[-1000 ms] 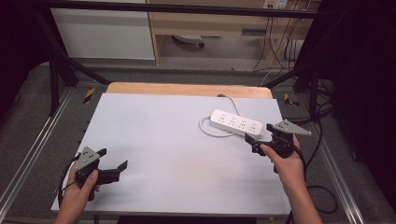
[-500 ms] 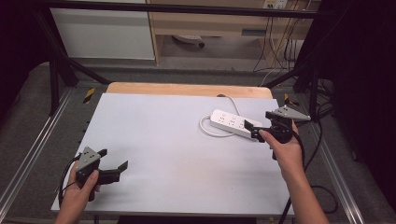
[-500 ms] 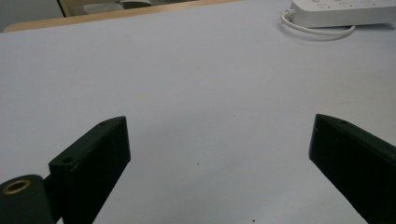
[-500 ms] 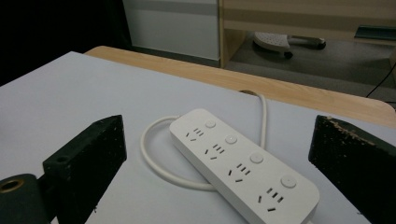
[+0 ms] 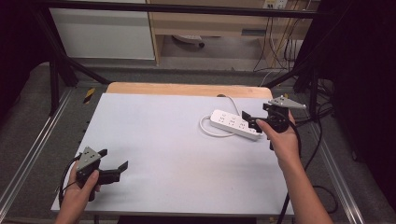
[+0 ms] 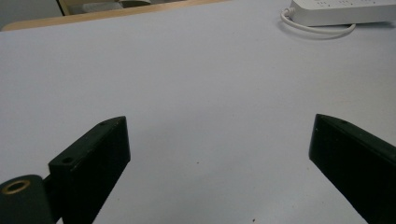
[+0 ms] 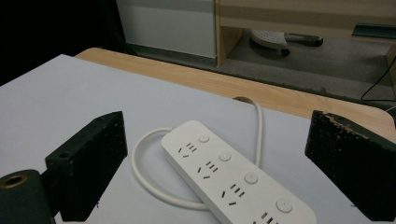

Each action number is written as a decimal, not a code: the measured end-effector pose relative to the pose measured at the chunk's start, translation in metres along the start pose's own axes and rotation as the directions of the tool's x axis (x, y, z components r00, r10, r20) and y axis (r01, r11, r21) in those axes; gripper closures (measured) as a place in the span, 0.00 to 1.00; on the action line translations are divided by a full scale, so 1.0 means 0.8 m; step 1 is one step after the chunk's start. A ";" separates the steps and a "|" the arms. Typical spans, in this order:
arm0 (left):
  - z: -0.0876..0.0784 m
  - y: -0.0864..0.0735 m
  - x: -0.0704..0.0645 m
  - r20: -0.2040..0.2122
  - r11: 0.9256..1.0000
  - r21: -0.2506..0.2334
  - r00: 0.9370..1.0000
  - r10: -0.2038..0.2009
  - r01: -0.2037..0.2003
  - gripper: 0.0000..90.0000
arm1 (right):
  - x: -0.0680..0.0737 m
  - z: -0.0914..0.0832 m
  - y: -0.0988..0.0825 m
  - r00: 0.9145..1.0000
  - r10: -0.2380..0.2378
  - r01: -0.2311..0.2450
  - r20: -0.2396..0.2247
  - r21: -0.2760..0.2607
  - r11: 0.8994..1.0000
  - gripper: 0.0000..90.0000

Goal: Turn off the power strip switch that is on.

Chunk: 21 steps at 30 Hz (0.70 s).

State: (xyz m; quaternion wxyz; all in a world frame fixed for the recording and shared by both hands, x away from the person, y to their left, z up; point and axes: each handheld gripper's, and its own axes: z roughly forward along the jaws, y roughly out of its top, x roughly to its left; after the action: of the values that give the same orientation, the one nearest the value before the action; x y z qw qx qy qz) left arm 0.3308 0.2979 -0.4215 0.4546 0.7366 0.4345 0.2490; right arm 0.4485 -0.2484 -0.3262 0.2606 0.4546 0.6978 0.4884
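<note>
Right tool (image 5: 252, 120) wide open (holding nothing) at white power strip's (image 5: 235, 124) end, possibly touching, left tool (image 5: 114, 164) open, empty

One white power strip (image 5: 235, 124), right of centre in the high view; four socket groups, four round buttons. Two grippers: left gripper (image 5: 113, 171), right gripper (image 5: 250, 120).

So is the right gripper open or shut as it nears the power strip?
Open: the right gripper has its jaws spread wide either side of the white power strip, touching nothing.
</note>
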 end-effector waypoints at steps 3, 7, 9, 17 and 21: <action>0.001 0.000 0.000 0.002 1.000 0.001 1.000 0.000 0.000 0.06 | -0.005 0.009 0.008 1.000 0.007 -0.007 0.003 -0.002 1.000 0.08; 0.001 0.000 -0.001 0.003 1.000 0.003 1.000 0.000 0.000 0.06 | -0.011 0.017 0.015 1.000 0.018 -0.017 0.012 -0.010 1.000 0.15; 0.001 0.000 -0.001 0.003 1.000 0.004 1.000 0.000 0.000 0.06 | -0.014 0.022 0.020 1.000 0.016 -0.016 0.015 -0.005 1.000 0.17; 0.002 -0.001 0.000 0.002 1.000 0.005 1.000 -0.001 0.001 0.06 | -0.026 0.042 0.035 1.000 0.004 -0.005 0.016 0.013 1.000 0.32; 0.002 -0.001 0.000 0.002 1.000 0.005 1.000 0.000 0.000 0.06 | -0.032 0.051 0.038 1.000 0.012 -0.013 0.022 0.015 1.000 0.36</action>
State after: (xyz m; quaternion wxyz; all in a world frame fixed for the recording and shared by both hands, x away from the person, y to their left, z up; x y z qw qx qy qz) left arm 0.3322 0.2973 -0.4228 0.4533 0.7379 0.4348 0.2470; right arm 0.5043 -0.2497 -0.3157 0.2616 0.4663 0.6958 0.4796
